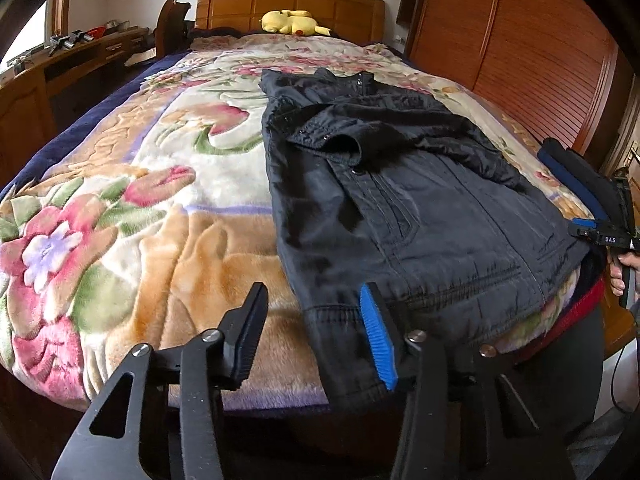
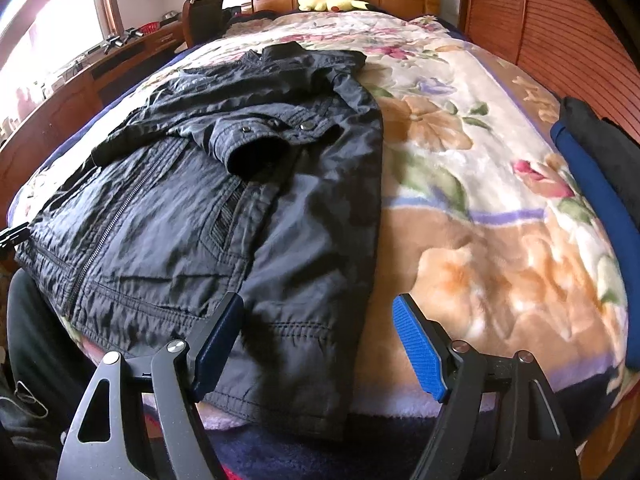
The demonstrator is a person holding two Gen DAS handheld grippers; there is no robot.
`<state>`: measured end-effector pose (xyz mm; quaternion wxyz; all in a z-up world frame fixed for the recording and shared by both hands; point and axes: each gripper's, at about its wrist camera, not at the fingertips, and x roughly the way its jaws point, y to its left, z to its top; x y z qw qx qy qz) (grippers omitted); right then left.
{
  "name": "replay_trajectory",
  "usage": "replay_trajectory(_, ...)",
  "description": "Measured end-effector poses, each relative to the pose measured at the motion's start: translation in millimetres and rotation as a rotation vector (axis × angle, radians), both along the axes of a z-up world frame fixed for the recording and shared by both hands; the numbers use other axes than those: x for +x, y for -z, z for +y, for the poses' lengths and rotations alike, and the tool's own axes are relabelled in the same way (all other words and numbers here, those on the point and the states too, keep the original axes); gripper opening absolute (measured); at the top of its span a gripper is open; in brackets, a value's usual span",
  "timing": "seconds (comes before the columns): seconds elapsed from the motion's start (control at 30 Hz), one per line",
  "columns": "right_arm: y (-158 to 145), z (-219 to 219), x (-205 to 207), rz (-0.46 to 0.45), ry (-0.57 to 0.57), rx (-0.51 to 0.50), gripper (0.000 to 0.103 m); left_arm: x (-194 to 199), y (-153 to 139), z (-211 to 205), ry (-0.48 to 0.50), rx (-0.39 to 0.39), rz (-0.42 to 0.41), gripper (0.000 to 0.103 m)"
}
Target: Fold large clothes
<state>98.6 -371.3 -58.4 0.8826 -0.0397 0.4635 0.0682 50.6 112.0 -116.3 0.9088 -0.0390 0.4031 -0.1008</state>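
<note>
Left wrist, crinkled black jacket, plush blanket

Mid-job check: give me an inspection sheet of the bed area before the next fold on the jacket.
Surface: bed with a floral blanket, lying fairly smooth.
Job's things: black jacket laid out near the foot of the bed, zipped, both sleeves folded across the chest, hem at the bed's edge.
Clutter: yellow plush toy by the headboard; folded blue and black cloth at the bed's side.
Grippers: left gripper open over the hem corner, pads not pressing; right gripper open over the opposite hem corner.
Cables: thin dark cable hanging at the frame's right edge.
Surroundings: wooden headboard, slatted wardrobe, desk under the window.
</note>
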Motion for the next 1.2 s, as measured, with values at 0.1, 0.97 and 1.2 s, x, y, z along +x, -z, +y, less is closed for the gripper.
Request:
replay_trajectory(0.1,5,-1,3,0.012,0.004,-0.008,0.078,-1,4,-3,0.019,-0.015,0.016,0.044)
replay_trajectory(0.97,18,5,7,0.053,-0.108,0.108,0.026,-14,8,-9,0.054,-0.051,0.036,0.013)
replay_trajectory(1.2,-14,7,4,-0.017,-0.145,0.165,0.014,-17,-57,-11,0.088,-0.088,-0.125,0.007)
